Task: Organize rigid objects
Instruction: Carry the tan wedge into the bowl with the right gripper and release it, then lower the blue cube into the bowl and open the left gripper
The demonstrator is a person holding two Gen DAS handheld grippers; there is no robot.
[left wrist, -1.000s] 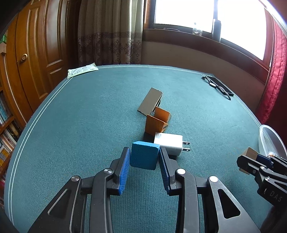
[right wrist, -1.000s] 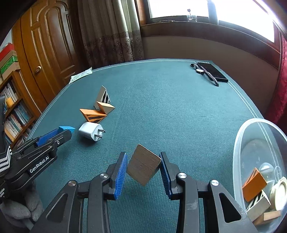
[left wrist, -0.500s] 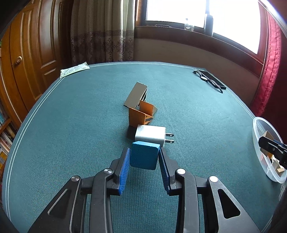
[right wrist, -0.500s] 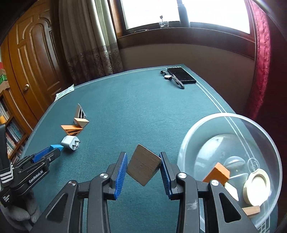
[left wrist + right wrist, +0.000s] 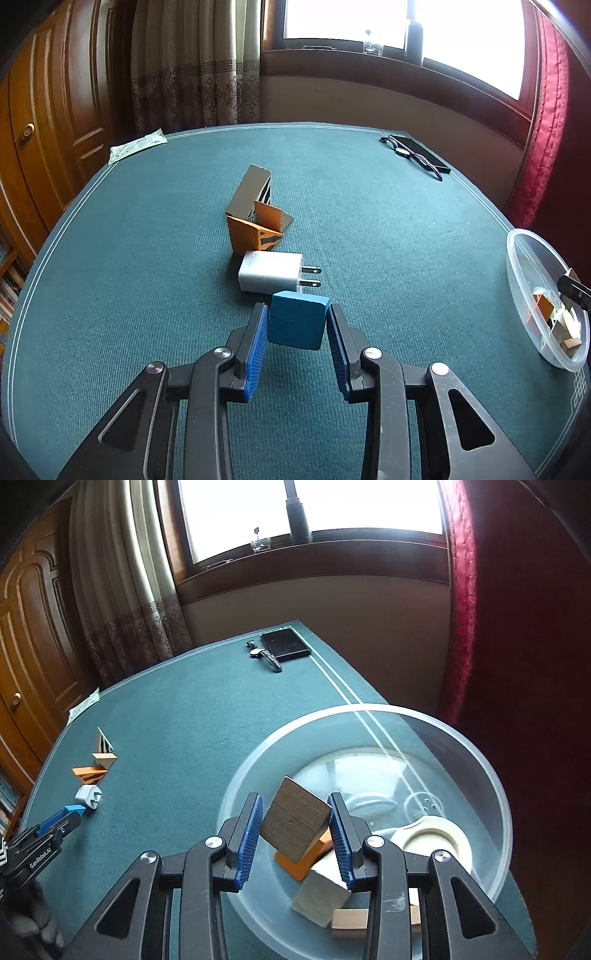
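Green-felt worktop (image 5: 147,258) under a bright window; right tool (image 5: 295,821) pinches a brown wooden block (image 5: 295,825), held tilted above the clear bowl (image 5: 491,775), not yet dropped; left tool (image 5: 297,325) pinches a blue block (image 5: 298,319) over the felt, well apart from the bowl; several pieces already in the bowl; left out: white charger (image 5: 269,271), orange wedges (image 5: 255,234), striped piece (image 5: 249,194); phone (image 5: 284,645) and watch (image 5: 264,655) at the far edge; path looks unobstructed.
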